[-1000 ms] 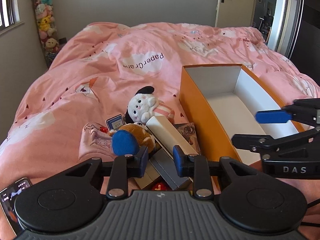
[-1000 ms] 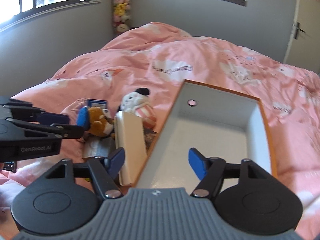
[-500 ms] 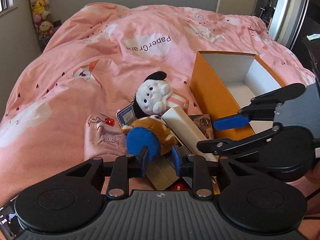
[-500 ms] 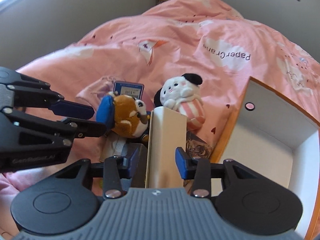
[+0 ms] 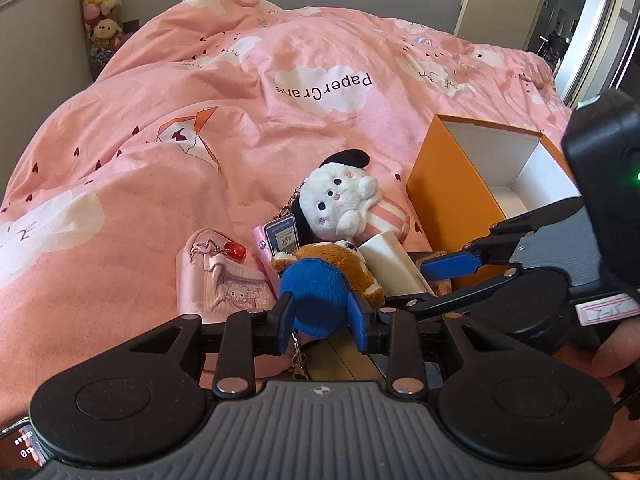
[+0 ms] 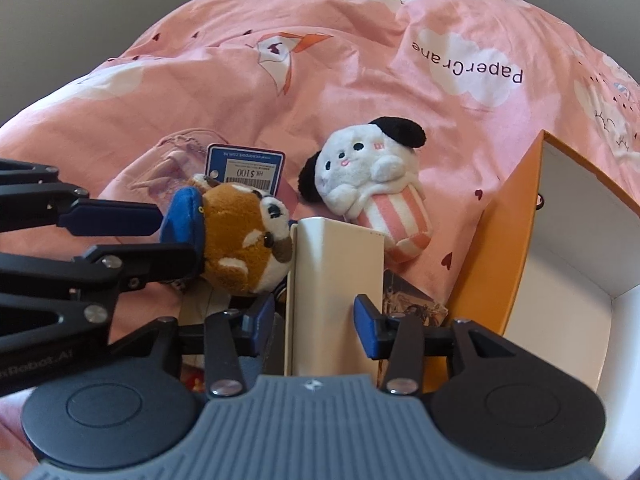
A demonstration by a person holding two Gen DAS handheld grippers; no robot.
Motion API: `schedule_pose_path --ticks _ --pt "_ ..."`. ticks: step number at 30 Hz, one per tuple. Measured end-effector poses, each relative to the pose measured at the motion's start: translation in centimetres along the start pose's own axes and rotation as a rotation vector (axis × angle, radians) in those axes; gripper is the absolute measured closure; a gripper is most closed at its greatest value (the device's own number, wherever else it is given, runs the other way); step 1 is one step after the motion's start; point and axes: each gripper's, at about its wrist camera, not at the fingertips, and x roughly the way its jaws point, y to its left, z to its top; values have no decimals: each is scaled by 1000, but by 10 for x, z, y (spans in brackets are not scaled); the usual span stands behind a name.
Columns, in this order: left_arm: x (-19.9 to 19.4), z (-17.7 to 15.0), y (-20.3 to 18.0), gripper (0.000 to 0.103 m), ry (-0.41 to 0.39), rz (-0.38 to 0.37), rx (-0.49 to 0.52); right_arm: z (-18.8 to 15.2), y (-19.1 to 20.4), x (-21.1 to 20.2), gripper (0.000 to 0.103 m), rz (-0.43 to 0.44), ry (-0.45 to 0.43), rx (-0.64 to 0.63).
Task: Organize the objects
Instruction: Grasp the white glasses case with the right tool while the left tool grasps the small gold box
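Observation:
A pile of small things lies on the pink bed beside an open orange box [image 5: 452,184] with a white inside [image 6: 568,248]. My left gripper [image 5: 322,314] has its jaws around the blue cap of a brown plush [image 5: 340,264]; the pads touch the cap's sides. The plush also shows in the right wrist view [image 6: 240,240]. My right gripper [image 6: 316,320] straddles a cream rectangular box [image 6: 336,272]; a small gap shows at the left pad. A white plush with black ears [image 5: 344,200] lies behind.
A pink pouch with a red charm [image 5: 220,276] lies left of the pile. A blue price tag [image 6: 246,168] sticks up behind the brown plush. Flat cards and grey boxes lie under the pile. A phone [image 5: 16,444] lies at the bottom left.
Both grippers moved forward into the pile. The left jaws opened and came around the blue cap. The right jaws closed from wide open and now sit around the cream box.

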Motion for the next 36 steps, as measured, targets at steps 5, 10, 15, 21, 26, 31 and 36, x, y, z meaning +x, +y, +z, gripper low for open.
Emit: schedule_pose_path --ticks 5,10,15,21,26,31,36 --pt "-2 2 7 64 14 -3 -20 8 -3 11 45 6 39 61" --pt "-6 2 13 61 27 4 -36 6 1 29 42 -27 86 68" --pt "-5 -3 11 55 70 -20 -49 2 -3 21 54 -28 90 47" --pt "10 -8 11 46 130 -44 -116 -5 -5 2 69 -21 31 40" --pt "30 -15 15 39 201 -81 -256 -7 -10 -23 70 -29 -52 43" --pt "45 -21 19 30 246 -59 -359 -9 -13 -41 71 -29 -116 29" --pt "55 -22 28 26 253 -74 -458 -10 -23 -52 71 -19 -159 49"
